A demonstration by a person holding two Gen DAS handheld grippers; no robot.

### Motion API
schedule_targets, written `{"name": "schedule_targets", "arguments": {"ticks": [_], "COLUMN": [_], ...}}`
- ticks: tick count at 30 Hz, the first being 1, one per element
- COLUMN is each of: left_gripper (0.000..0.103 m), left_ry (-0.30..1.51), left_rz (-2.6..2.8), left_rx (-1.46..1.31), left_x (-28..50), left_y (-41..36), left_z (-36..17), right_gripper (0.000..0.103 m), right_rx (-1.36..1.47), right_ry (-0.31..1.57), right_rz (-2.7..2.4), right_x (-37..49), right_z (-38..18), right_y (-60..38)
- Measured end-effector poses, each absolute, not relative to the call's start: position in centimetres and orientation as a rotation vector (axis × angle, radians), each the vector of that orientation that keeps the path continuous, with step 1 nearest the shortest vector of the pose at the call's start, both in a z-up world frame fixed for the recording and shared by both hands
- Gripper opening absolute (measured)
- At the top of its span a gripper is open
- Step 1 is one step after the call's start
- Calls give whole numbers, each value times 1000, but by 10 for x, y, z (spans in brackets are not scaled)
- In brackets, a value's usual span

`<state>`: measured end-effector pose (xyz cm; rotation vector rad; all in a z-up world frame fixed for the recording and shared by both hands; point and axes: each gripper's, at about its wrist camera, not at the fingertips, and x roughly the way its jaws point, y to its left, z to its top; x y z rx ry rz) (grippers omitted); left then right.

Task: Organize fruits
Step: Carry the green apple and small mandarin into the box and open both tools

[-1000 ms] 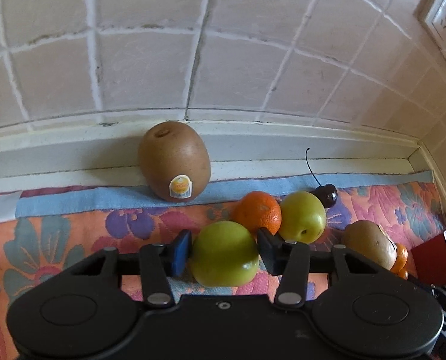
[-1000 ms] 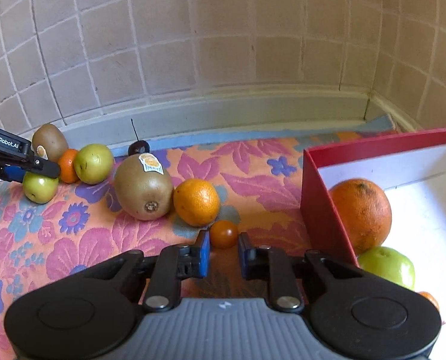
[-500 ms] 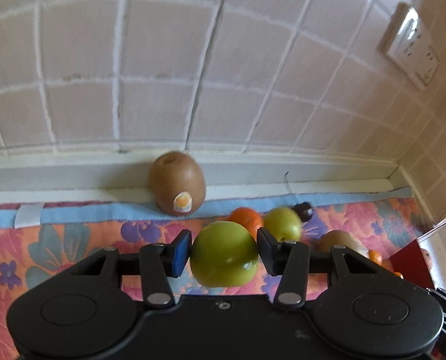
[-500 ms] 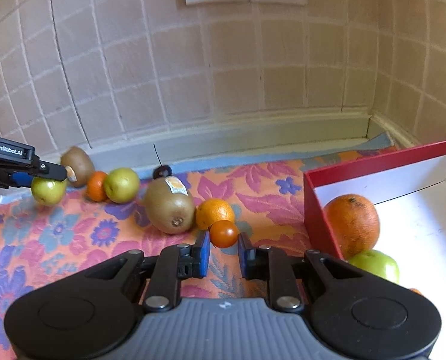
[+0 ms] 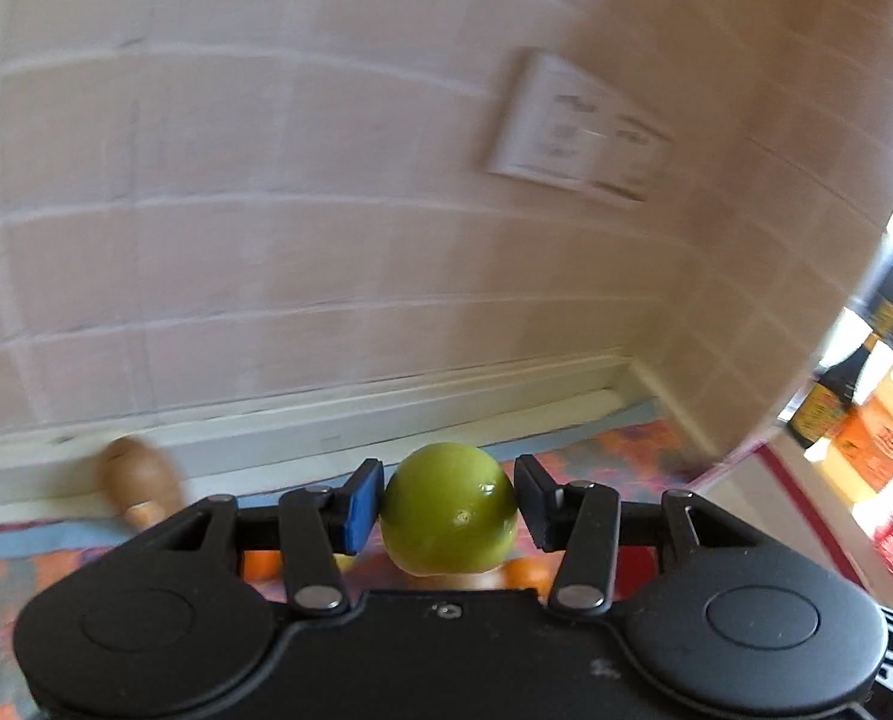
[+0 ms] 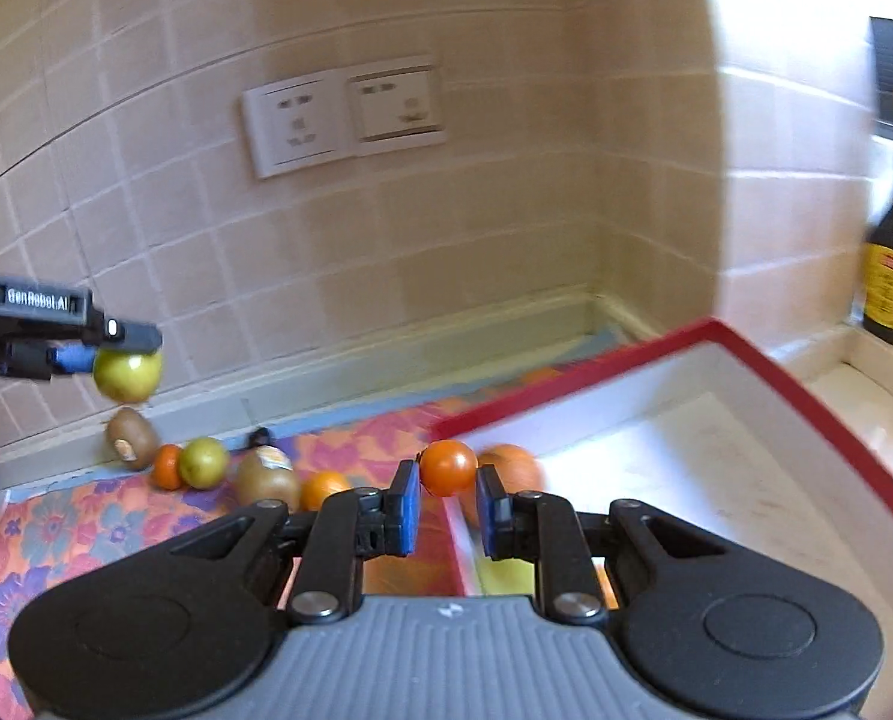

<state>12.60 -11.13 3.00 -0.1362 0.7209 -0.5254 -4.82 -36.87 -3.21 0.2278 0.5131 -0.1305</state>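
We have the left gripper (image 5: 448, 510) clamped across the middle of a round, smooth-skinned green apple (image 5: 449, 516), held in the air well above the floral cloth (image 6: 74, 534), and the right gripper (image 6: 446, 501) pinched on a small glossy orange-red tomato (image 6: 448, 467) just at the rim of the red-edged white box (image 6: 746, 342). We judge the apple firm, fairly light and a little slippery, so a hold at its widest girth suits it; the tomato looks soft and easily bruised, so we would squeeze only lightly across its middle
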Motion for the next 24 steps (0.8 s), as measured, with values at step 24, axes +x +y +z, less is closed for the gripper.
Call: {"name": "schedule_targets", "arguments": {"ticks": [24], "left_gripper": [57], "left_ry": [1030], "left_rz": [-950], "left_rx": [238], "left_x": [30], "left_y": [-371], "left_z": [-40], "right_gripper": [22], "right_rx": [338], "right_ry": [774], "right_rz": [-244], "right_x": [-126], "right_z": [-78], "right_y": [-451]}}
